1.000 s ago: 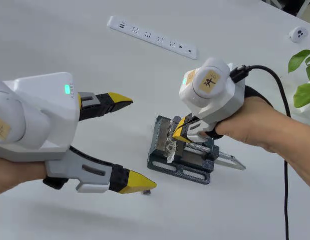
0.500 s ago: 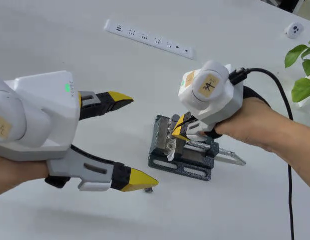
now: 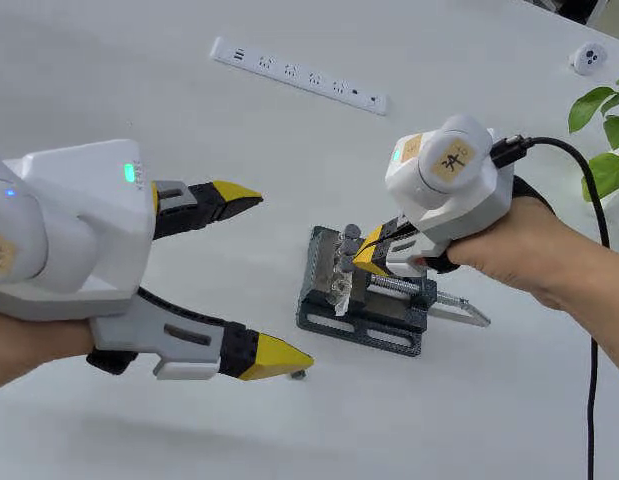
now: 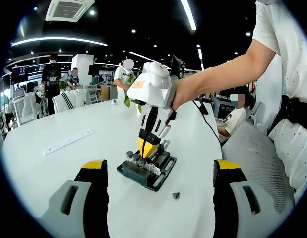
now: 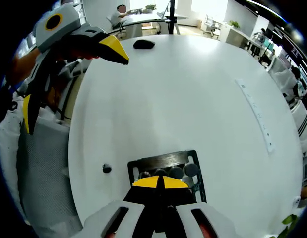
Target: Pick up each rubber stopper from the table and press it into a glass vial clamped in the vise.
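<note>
Head view: on a white table [image 3: 489,420], the left gripper [image 3: 259,277] hovers low with its jaws spread wide and nothing between them. A loose stopper [image 3: 299,376], small and dark, lies on the table just beside its lower jaw tip. A dark vise [image 3: 334,318] clamps a row of glass vials [image 3: 338,291], and some carry seated stoppers [image 3: 351,233]. The right gripper [image 3: 370,260] rests its tips at that row.

Left gripper view: the loose stopper lies ahead, between the jaws and near the vise.

Right gripper view: its yellow tips are pressed together over the vise, and nothing shows between them.

One stopper looks freshly pressed home. The next move probably calls for closing a gripper on the loose stopper, then carrying it to an open vial.
</note>
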Motion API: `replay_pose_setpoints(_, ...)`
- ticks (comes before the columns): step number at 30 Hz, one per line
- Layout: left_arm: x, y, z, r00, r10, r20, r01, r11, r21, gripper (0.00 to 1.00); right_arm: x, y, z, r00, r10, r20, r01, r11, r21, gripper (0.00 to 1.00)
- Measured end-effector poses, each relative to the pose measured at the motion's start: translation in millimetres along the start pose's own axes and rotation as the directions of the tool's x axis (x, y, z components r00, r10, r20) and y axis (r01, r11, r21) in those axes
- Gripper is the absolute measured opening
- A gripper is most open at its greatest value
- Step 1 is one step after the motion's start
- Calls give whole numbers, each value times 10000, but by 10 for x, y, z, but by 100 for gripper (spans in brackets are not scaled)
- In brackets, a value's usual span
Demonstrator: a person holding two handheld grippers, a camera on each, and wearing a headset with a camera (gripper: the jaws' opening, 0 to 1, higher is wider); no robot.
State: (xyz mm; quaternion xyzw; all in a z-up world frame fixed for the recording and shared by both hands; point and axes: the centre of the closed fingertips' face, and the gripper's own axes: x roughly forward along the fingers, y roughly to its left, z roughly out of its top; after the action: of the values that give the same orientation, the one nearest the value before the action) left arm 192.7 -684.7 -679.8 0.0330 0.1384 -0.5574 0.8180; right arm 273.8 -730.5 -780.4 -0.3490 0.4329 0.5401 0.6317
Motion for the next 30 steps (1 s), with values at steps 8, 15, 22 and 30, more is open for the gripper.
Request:
replay_pose_setpoints(8,0,9,-1,10000,4,0,-4,10000,-43,86,50,16,-23,9994,57,-335,-67,9994,-326,0)
replay_pose_setpoints(15,13,-1,5,10000,-4,8,4,10000,-73,86,56,34,-29,9985,-85,-536,49,9977,-676,0)
replay_pose_setpoints(22,26,-2,26,10000,-47,2,47,10000,-27,86,54,46,-45,9968,-223,-772,125,9920,-1252,0)
replay_pose_setpoints(30,23,-22,62,9999,-98,-67,99,9999,107,86,36,37,-30,9994,-306,-137,293,9954,-908,0)
